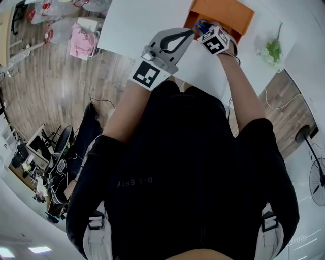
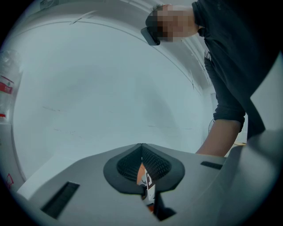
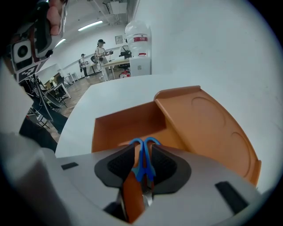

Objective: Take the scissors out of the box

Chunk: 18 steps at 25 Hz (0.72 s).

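Observation:
An orange box (image 3: 128,123) stands open on the white table (image 1: 137,20), its lid (image 3: 208,123) folded back to the right. Blue-handled scissors (image 3: 141,170) lie in the box, handles pointing away from me. My right gripper (image 3: 142,150) points steeply down into the box with the scissors' handles between its pads; a gap shows on the left side, so it is open. From the head camera, that gripper (image 1: 203,26) is over the box (image 1: 223,14). My left gripper (image 1: 191,32) is held level just left of the box, jaws shut and empty (image 2: 141,148).
A green plant-like thing (image 1: 273,50) lies on the table right of the box. A water dispenser (image 3: 138,44) stands past the table's far edge, with people (image 3: 99,50) at desks beyond. A standing fan (image 1: 317,177) is on the floor at the right.

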{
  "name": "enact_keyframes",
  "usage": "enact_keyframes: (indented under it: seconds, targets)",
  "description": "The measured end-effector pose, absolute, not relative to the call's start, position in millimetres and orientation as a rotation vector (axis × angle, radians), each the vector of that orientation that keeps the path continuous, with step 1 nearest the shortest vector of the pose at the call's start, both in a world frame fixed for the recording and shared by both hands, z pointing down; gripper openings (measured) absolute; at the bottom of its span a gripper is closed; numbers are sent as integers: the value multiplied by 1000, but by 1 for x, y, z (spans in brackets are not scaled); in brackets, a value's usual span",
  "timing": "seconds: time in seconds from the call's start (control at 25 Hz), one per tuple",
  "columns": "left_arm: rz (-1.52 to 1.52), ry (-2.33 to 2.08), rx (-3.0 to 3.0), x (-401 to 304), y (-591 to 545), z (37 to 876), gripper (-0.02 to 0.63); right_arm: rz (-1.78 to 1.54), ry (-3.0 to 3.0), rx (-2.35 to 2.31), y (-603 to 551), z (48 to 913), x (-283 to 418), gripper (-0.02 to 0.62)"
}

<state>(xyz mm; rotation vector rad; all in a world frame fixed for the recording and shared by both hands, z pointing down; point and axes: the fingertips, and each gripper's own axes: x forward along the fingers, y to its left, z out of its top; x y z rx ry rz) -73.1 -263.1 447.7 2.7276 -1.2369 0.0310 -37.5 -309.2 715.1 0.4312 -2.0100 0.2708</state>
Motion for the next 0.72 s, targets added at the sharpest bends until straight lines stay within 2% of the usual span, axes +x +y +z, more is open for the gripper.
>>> enact_keyframes:
  seconds: [0.72]
  targets:
    - [8, -1178, 2733, -83, -255, 443, 18, 324, -2028, 455, -304, 718, -41, 89]
